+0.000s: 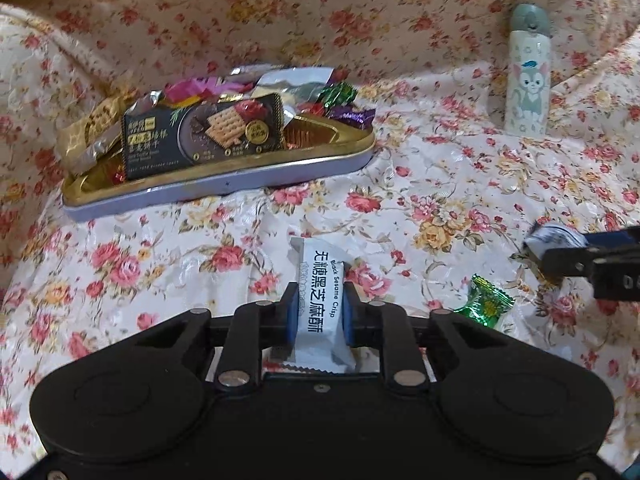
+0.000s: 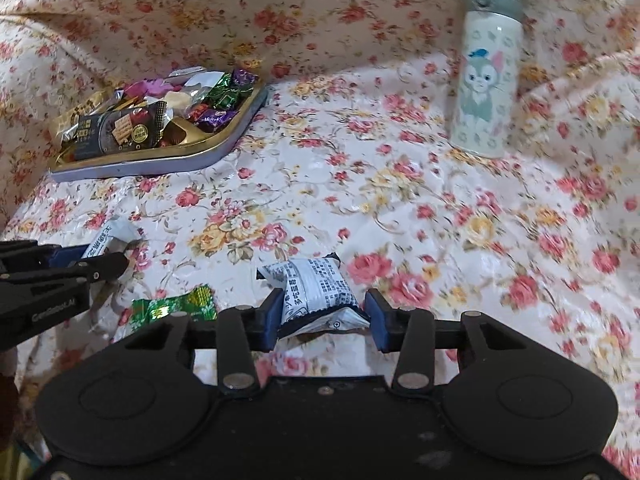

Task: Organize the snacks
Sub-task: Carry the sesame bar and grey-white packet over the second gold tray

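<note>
My left gripper (image 1: 320, 300) is shut on a white black-sesame-crisp packet (image 1: 320, 280), which sticks out forward between the blue pads. My right gripper (image 2: 326, 314) is shut on a crumpled white-and-blue snack packet (image 2: 316, 288); the same packet (image 1: 546, 238) shows at its tips in the left wrist view. A green foil candy (image 1: 486, 300) lies on the cloth between the two grippers, also in the right wrist view (image 2: 176, 306). At the far left stands a shallow gold-lined tin tray (image 1: 224, 192) heaped with wrapped sweets and a dark cracker packet (image 1: 204, 136).
A cartoon-printed drinks bottle (image 2: 486, 80) stands upright at the far right. Floral cloth (image 2: 360, 184) covers the whole surface and rises in folds behind the tray (image 2: 140, 168). The left gripper (image 2: 120, 256) reaches in at the left edge of the right wrist view.
</note>
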Motion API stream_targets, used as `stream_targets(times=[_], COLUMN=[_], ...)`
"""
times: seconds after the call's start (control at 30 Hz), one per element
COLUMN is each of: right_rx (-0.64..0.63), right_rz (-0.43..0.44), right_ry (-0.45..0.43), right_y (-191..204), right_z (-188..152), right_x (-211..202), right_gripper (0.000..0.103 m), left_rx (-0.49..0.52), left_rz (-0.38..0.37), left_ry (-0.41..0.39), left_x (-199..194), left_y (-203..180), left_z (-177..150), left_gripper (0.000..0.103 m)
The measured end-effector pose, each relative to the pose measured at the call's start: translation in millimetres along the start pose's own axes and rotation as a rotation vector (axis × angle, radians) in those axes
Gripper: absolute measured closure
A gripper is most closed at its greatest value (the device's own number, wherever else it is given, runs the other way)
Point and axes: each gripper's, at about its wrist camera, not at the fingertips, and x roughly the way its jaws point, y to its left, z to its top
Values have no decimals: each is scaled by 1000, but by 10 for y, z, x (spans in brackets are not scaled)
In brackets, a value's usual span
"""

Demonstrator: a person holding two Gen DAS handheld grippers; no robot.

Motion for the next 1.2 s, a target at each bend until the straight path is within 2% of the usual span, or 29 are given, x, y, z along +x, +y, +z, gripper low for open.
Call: stream_targets(times=[0.2, 0.43, 0.73, 0.97, 1.2], right_rx=[46, 89, 126, 121, 98], right_rz=[2, 40, 64, 62, 86], right_ry=[19, 28, 68, 83, 42], right_y=[-11, -7, 4, 43, 122], right_z=[-73, -148, -208, -239, -265], right_x=[-201, -339, -311, -321, -564], right_gripper=[58, 58, 58, 58, 58], left_rx=[-79, -101, -104, -116, -151], left_rz=[21, 23, 24, 7, 8], left_ry=[72, 119, 178, 173, 168], left_x=[-40, -59, -2, -11, -230], left_y=[15, 33, 37, 76, 106], left_z=[33, 46, 123, 97, 17], left_gripper=[76, 75, 73, 76, 76])
